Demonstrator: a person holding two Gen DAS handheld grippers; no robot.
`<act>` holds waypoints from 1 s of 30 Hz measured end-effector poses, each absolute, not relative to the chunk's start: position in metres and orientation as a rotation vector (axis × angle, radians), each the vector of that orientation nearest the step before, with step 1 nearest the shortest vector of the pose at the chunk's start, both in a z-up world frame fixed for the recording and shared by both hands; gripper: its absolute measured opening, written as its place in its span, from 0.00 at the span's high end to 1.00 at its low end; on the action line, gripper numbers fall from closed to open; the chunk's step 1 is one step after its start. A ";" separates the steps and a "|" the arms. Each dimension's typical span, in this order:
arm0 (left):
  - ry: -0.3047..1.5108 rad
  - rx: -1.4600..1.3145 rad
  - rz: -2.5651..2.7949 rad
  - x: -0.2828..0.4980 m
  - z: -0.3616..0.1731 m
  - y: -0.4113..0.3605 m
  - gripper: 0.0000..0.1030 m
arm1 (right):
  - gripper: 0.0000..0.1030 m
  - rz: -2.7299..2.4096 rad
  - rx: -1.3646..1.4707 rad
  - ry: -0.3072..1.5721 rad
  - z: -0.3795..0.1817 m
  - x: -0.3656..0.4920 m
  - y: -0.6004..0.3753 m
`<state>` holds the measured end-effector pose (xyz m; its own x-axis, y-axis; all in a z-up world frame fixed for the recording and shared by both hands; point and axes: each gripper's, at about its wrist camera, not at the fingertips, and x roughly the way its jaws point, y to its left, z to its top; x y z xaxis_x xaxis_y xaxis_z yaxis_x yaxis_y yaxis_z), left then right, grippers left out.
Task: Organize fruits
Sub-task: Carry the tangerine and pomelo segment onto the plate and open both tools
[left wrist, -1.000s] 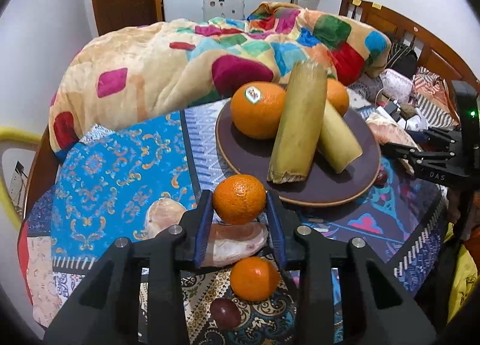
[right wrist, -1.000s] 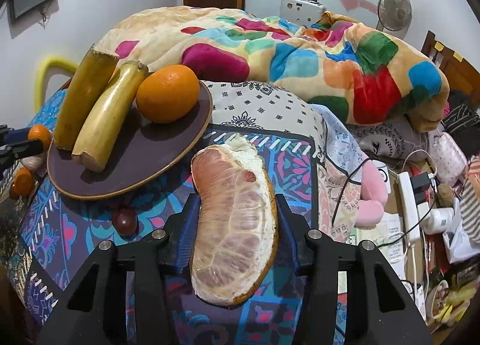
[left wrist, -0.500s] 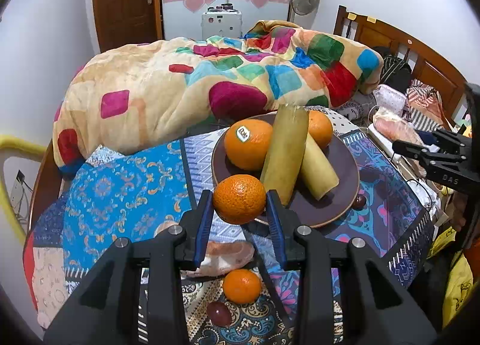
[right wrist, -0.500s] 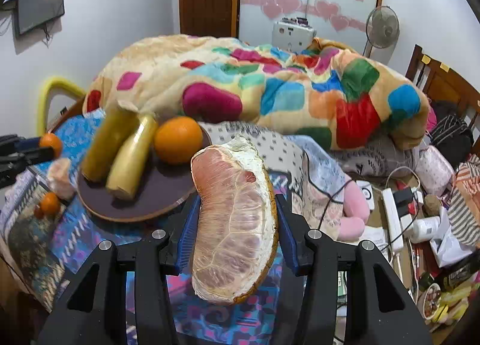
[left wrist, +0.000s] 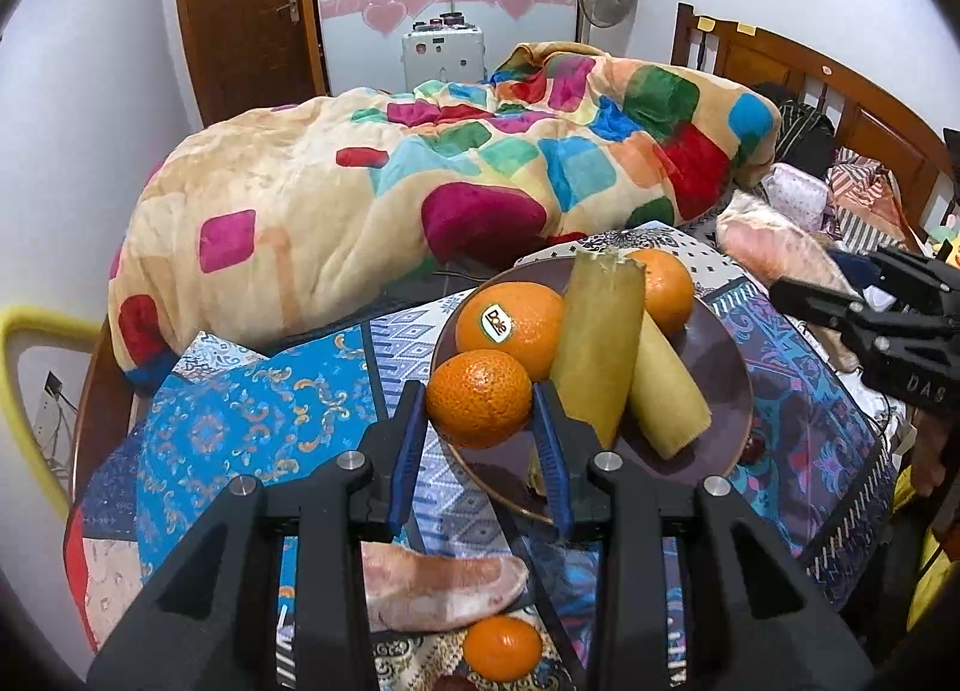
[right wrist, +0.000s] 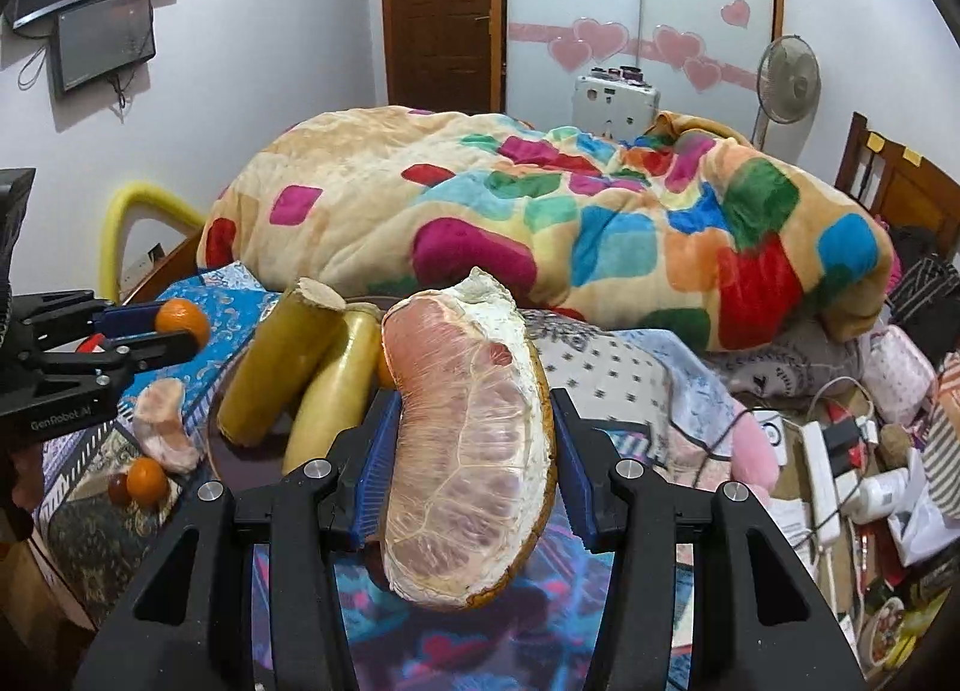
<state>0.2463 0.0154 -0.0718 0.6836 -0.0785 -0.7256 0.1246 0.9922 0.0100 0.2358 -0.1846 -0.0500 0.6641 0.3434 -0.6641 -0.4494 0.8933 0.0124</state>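
Observation:
My left gripper [left wrist: 480, 421] is shut on a small orange [left wrist: 479, 398], held just above the near left rim of the dark round plate [left wrist: 726, 355]. The plate carries two larger oranges [left wrist: 510, 322] and two yellow-green cut banana pieces [left wrist: 594, 349]. My right gripper [right wrist: 471, 439] is shut on a large peeled pomelo wedge [right wrist: 471, 439], lifted over the patterned cloth to the right of the plate [right wrist: 219, 442]. In the right wrist view the left gripper [right wrist: 159, 337] shows at the left with its orange [right wrist: 180, 319].
On the patterned cloth [left wrist: 252, 421] lie another pomelo piece [left wrist: 438, 586], a small orange [left wrist: 503, 646] and a dark round fruit [right wrist: 117, 490]. A colourful quilt [left wrist: 420, 193] is heaped behind. Power strips, cables and clutter [right wrist: 840, 451] fill the right side.
Both grippers rose with their fruit. The left one carried its orange forward to the plate's near rim. The right one lifted the pomelo wedge higher, so the plate now sits lower left.

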 end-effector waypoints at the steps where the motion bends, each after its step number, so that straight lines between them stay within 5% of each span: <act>1: 0.814 0.057 -0.115 0.249 -0.073 0.016 0.66 | 0.56 0.457 -0.153 0.722 -0.053 0.239 -0.181; 24: 0.938 -0.004 -0.163 0.274 -0.106 0.020 0.65 | 0.55 0.496 -0.165 0.809 -0.081 0.252 -0.146; 30: 0.917 -0.024 -0.145 0.266 -0.097 0.025 0.55 | 0.55 0.484 -0.192 0.802 -0.077 0.248 -0.147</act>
<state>0.2665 0.0251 -0.0971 0.5992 -0.1357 -0.7890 0.1150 0.9899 -0.0829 0.2479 -0.1471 -0.0769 0.5938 0.3424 -0.7281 -0.4850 0.8744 0.0157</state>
